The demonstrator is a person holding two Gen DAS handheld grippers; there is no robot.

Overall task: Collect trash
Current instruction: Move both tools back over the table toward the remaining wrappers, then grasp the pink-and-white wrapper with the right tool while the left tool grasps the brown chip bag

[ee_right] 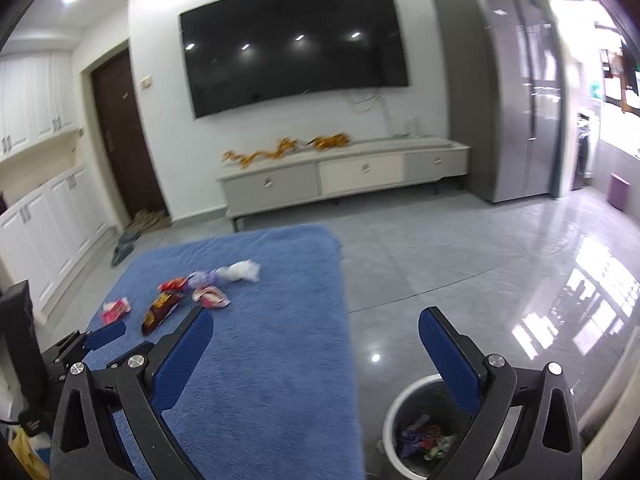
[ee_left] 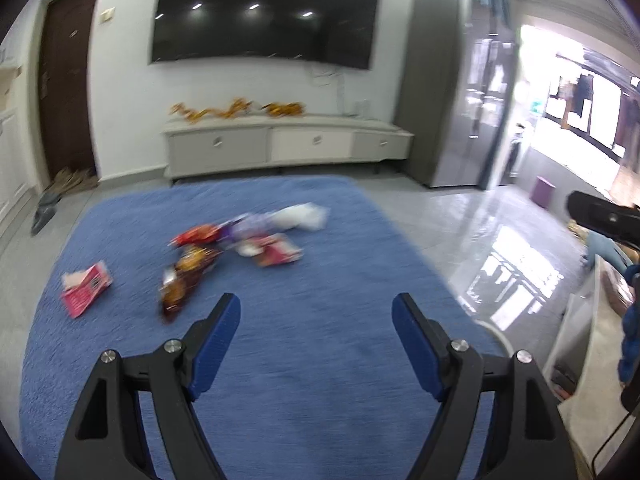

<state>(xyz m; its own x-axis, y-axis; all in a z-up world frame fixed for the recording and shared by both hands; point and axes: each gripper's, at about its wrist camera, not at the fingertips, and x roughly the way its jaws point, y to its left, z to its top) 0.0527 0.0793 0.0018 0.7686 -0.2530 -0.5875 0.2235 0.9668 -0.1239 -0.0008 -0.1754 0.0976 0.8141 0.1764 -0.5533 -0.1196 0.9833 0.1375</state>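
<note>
Two fisheye views are looking across a living room floor. The left hand-held gripper (ee_left: 316, 316) is hanging over a blue rug (ee_left: 280, 360) with its blue pads spread wide and nothing between them. The right hand-held gripper (ee_right: 316, 332) is likewise released and empty, and it is reaching over the edge of the rug and the grey tile floor (ee_right: 460, 272).

The trash is lying in a loose cluster on the far part of the rug, well apart from both grippers: a dark orange-and-brown snack wrapper (ee_left: 182, 280), a red wrapper (ee_left: 198, 234), a purple wrapper (ee_left: 244, 228), a crumpled white plastic bag (ee_left: 300, 216), a pink packet (ee_left: 278, 254), and a pink-and-white packet (ee_left: 86, 286) sitting alone to the left. A white trash bin (ee_right: 394, 412) is standing on the tile just beside the rug's near right side, below the right gripper, and it is already holding a few colourful wrappers.

Judging from this, the thin wrappers are likely lying flat in the pile of the rug, so the pads may be closing on rug fibres or sliding off the foil. The pieces in the cluster are overlapping, so one grab may be dragging a neighbour along and dropping it on the way to the bin.

Both views are smeared with blur, and no brand or lettering on any packet can be read.
</note>
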